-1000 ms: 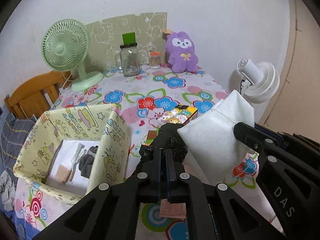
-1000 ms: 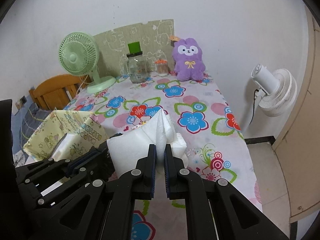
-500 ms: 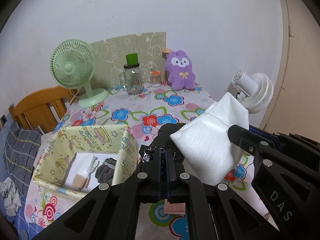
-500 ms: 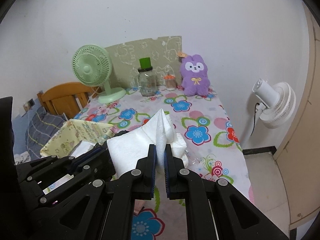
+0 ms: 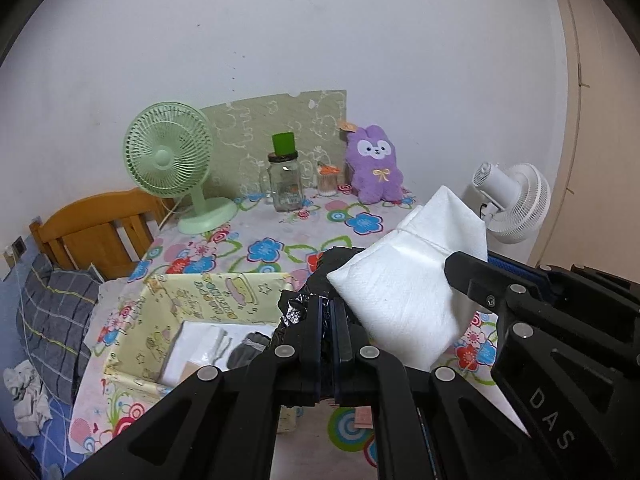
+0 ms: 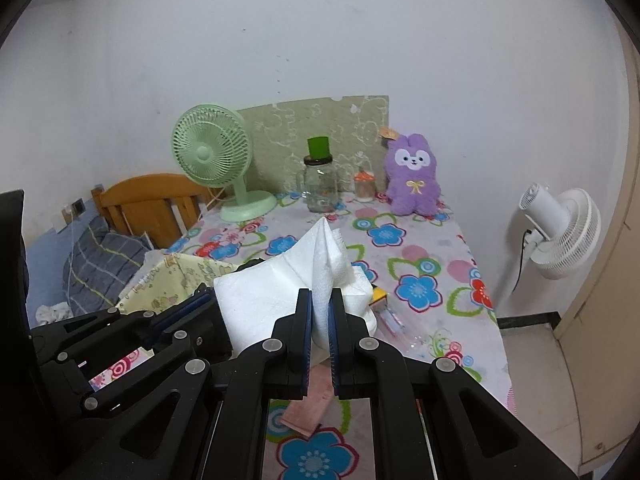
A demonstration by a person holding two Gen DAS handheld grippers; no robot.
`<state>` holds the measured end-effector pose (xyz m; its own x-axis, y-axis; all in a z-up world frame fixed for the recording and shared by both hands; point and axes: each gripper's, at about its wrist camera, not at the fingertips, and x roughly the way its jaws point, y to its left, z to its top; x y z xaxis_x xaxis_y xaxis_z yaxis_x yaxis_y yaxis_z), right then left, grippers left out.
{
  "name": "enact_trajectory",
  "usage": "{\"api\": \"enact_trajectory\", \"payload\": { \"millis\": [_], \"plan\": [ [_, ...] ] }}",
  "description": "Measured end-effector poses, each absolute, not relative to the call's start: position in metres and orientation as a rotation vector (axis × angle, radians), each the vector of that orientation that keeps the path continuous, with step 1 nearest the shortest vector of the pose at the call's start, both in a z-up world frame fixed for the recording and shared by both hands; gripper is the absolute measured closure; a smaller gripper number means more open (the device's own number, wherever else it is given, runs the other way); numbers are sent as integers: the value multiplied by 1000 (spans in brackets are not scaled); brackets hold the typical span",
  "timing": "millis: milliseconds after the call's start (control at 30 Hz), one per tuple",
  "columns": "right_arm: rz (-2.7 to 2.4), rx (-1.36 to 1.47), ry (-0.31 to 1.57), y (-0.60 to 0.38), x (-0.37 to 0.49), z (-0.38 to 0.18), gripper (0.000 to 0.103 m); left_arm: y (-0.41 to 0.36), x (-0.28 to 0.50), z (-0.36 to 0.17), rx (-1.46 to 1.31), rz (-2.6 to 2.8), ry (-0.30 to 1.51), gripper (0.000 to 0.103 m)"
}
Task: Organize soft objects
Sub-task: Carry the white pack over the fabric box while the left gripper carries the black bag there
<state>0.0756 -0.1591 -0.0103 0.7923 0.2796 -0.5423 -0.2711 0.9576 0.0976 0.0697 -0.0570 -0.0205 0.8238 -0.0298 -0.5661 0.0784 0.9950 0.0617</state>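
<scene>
Right gripper (image 6: 320, 304) clamped on white cloth (image 6: 280, 296), held above table (image 6: 432, 248), right of yellow box (image 5: 192, 300). Left gripper (image 5: 329, 312) clamped on black plastic bag (image 5: 320, 280) beside box.

Both grippers now sit higher above the floral tablecloth (image 6: 436, 264) than a second ago. The white cloth (image 6: 320, 276) in the right gripper (image 6: 320, 312) and the black bag (image 5: 320, 280) in the left gripper (image 5: 327, 312) rise with them, more of the yellow storage box (image 5: 200, 300) and the bedding (image 5: 56, 320) showing below.
</scene>
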Motion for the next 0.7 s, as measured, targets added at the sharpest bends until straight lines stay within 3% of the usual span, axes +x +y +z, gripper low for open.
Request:
{"api": "enact_trajectory", "payload": {
  "millis": [700],
  "plan": [
    [364,-11,605,-98,94,-11,93,2,80,-23,62,20,594,103]
  ]
}}
